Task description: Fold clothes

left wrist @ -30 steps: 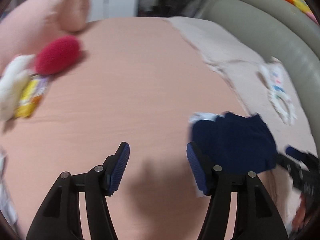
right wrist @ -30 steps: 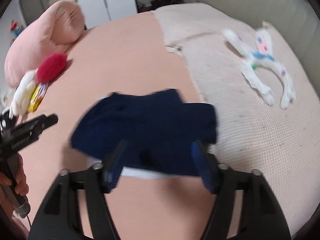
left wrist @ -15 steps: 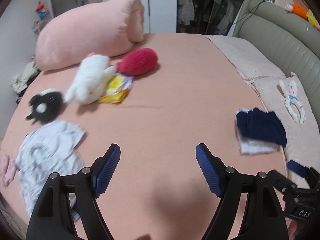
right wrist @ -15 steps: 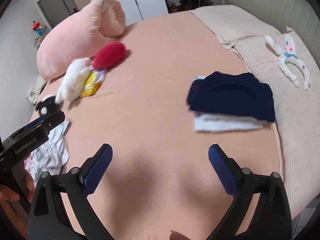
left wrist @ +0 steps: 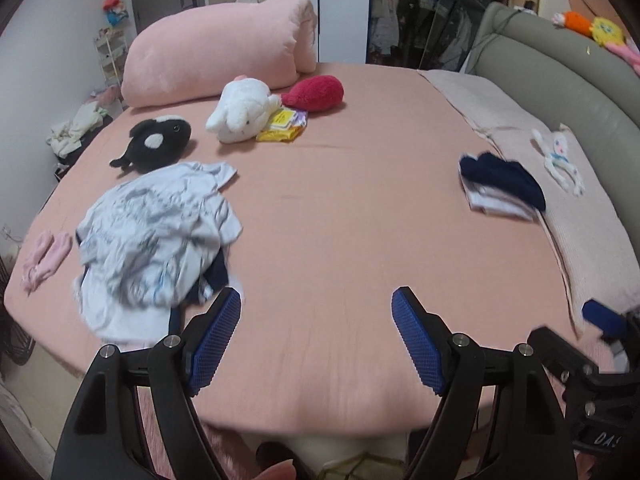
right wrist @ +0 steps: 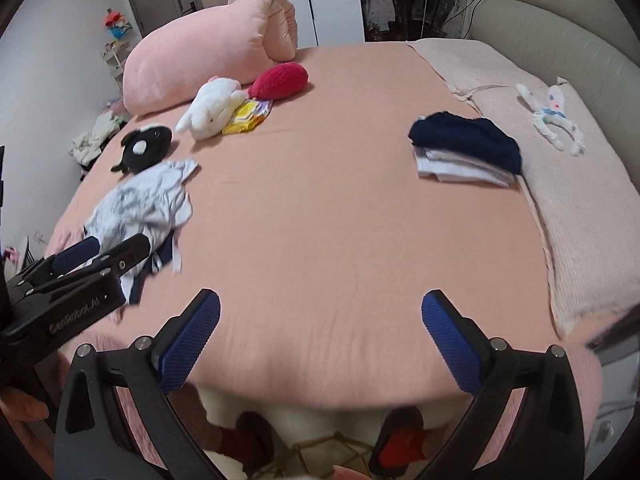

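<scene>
A folded stack, a navy garment (left wrist: 506, 178) (right wrist: 468, 142) on top of a white one (right wrist: 460, 168), lies at the right of the pink bed. A crumpled pile of white and dark clothes (left wrist: 156, 232) (right wrist: 140, 204) lies at the left near the front edge. My left gripper (left wrist: 316, 336) is open and empty above the bed's front edge, just right of the pile. My right gripper (right wrist: 320, 336) is open and empty over the front edge, well short of the stack. The left gripper's body shows in the right wrist view (right wrist: 68, 300).
Black-and-white (left wrist: 154, 144), white (left wrist: 242, 110) and red (left wrist: 316, 92) plush toys, a yellow packet (left wrist: 282, 126) and a big pink pillow (left wrist: 216, 50) sit at the back. A beige blanket (right wrist: 580, 200) with a white bunny toy (right wrist: 550, 114) covers the right side. Small pink socks (left wrist: 44, 256) lie far left.
Both grippers have pulled back from the navy garment to the bed's front edge. The folded stack stays at the right. The crumpled pile has come into view at the left.
</scene>
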